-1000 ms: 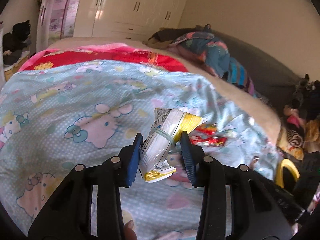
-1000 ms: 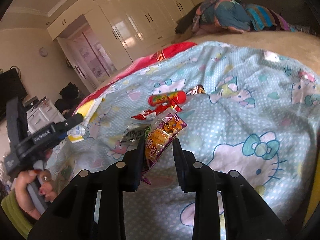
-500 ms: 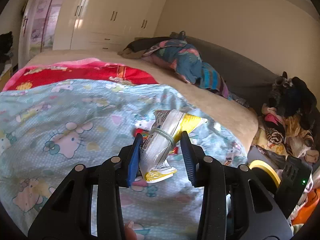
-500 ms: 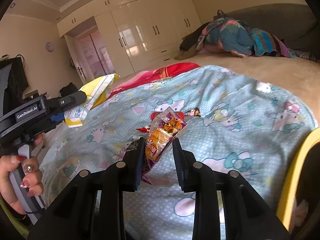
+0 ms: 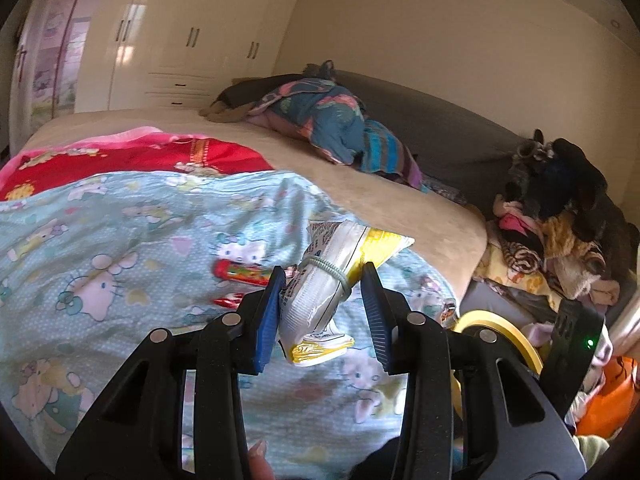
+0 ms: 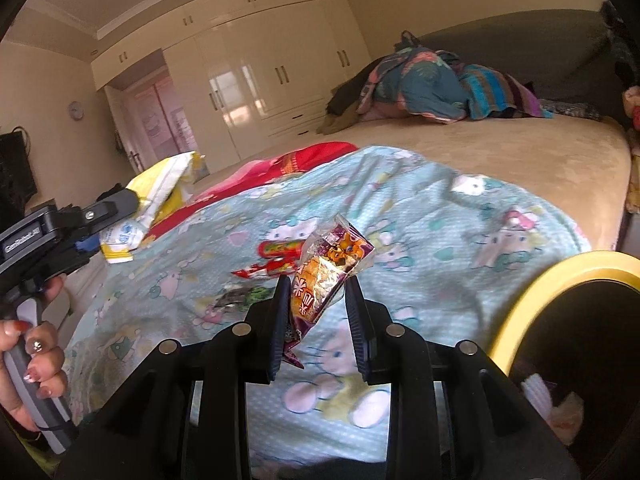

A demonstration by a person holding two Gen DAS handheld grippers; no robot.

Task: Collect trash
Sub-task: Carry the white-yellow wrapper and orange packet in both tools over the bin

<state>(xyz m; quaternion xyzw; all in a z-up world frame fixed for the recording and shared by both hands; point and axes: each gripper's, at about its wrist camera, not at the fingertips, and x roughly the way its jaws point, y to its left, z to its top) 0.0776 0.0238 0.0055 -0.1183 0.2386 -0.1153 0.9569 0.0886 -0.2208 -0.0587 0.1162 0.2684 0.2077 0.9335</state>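
**Both Hands Full, Bin Within Reach**

The left gripper [image 5: 322, 312] is clamped on a rolled white-and-yellow snack bag bound with a pale rubber band [image 5: 332, 284], held clear of the blue cartoon-print quilt [image 5: 120, 280]. The right gripper [image 6: 318, 320] pinches a crinkly purple-and-orange foil snack packet [image 6: 328, 268] the same way. Lifted like this, I reckon, neither will snag on the bedding. The yellow-rimmed black bin [image 6: 532, 292] waits at four o'clock from the right gripper. A red candy tube [image 6: 280, 249] and other wrappers lie on the quilt at eleven o'clock, uncollected.
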